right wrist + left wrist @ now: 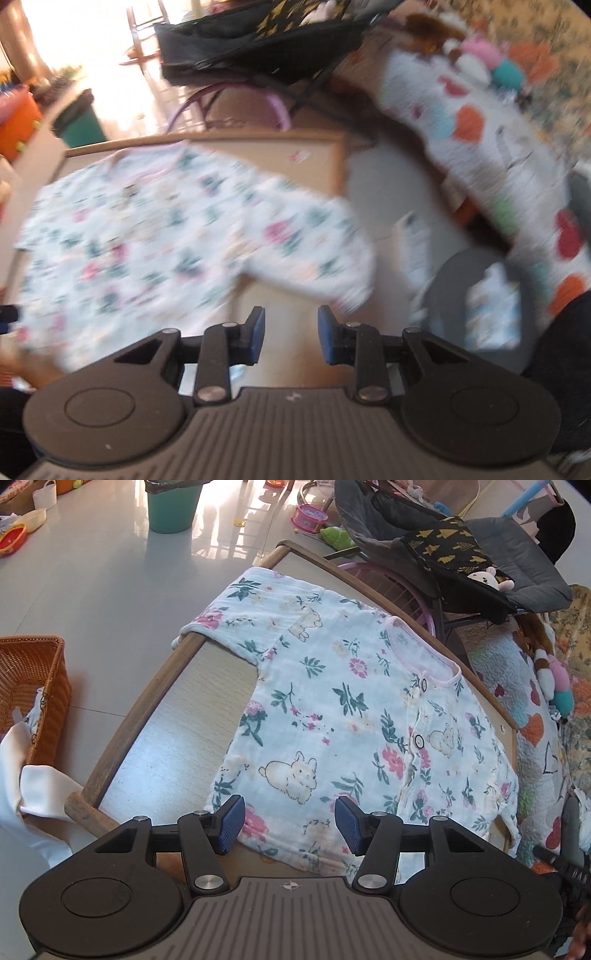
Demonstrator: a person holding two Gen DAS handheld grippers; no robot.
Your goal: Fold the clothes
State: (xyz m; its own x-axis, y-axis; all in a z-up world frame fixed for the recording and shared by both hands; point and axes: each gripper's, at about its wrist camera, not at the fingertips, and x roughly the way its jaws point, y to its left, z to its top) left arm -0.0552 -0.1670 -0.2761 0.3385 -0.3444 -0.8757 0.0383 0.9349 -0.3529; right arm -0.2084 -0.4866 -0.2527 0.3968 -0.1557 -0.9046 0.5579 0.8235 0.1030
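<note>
A light blue baby shirt (332,716) with flowers and rabbits lies spread flat on a low wooden-framed table (147,705), neckline at the far right, one sleeve draped over the far left edge. My left gripper (290,821) is open and empty just above the shirt's near hem. In the blurred right wrist view the same shirt (166,229) covers the table (303,140), its right sleeve reaching toward my right gripper (291,334), which is open and empty over the bare table beside that sleeve.
A wicker basket (33,686) with white cloth stands on the floor at left. A green bucket (171,506) and toys lie farther off. A dark baby bouncer (461,550) and a patterned quilt (535,738) border the table's right side.
</note>
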